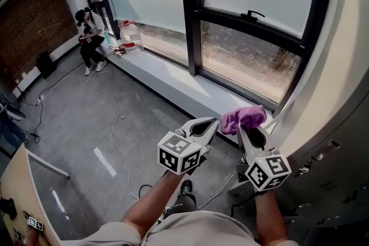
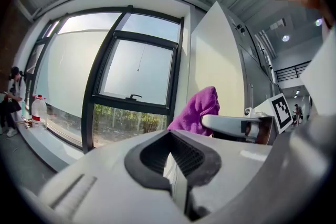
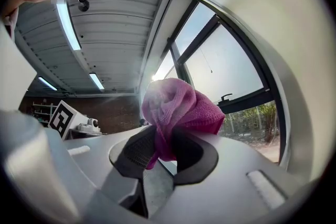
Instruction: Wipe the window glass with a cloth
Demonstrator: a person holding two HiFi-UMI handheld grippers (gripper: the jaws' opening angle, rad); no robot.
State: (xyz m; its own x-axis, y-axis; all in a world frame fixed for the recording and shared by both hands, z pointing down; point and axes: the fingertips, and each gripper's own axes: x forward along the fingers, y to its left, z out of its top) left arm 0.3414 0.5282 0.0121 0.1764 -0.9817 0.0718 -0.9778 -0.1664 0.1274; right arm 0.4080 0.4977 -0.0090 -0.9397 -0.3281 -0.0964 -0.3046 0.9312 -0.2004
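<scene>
The right claw (image 1: 247,134), nearest of all with its square-marker cube, is pinching a bunched purple microfibre cloth (image 1: 244,117), whose loose bulk stands out past the tips. Just beside it the left claw (image 1: 211,123) is pressed together with nothing between its jaws. Both hang above the grey window sill (image 1: 173,82), apart from the black-framed window glass (image 1: 248,60), so wiping looks not yet begun. To do it well, I would hold the pinch firm and press the cloth's free bulk, not the hard tips, against the pane. Overlapping strokes would suit, steering round the black window handle (image 1: 252,14).
</scene>
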